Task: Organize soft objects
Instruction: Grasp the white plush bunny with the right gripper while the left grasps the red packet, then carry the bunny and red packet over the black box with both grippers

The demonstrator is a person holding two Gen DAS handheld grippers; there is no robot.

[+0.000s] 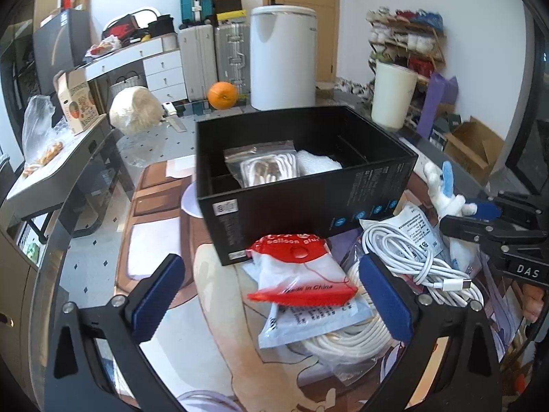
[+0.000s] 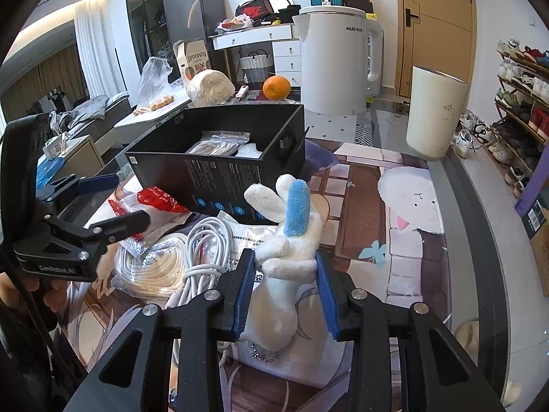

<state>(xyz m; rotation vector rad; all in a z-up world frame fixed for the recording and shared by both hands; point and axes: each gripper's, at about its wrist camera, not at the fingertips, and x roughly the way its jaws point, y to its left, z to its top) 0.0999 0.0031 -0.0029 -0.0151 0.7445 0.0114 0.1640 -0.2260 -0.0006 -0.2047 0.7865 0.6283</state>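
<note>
An open black box stands on the table with a bagged white cable and bubble wrap inside. My right gripper is shut on a white plush rabbit with a blue ear, also seen at the right of the left wrist view. My left gripper is open over a red-and-clear balloon-glue bag, not touching it. Beside the bag lie a coiled white USB cable and a bagged cream cable coil.
A white kettle, a cream cup, an orange and a wrapped cream bundle stand behind the box. A printed mat covers the table. Shoe racks are at the right, cluttered furniture at the left.
</note>
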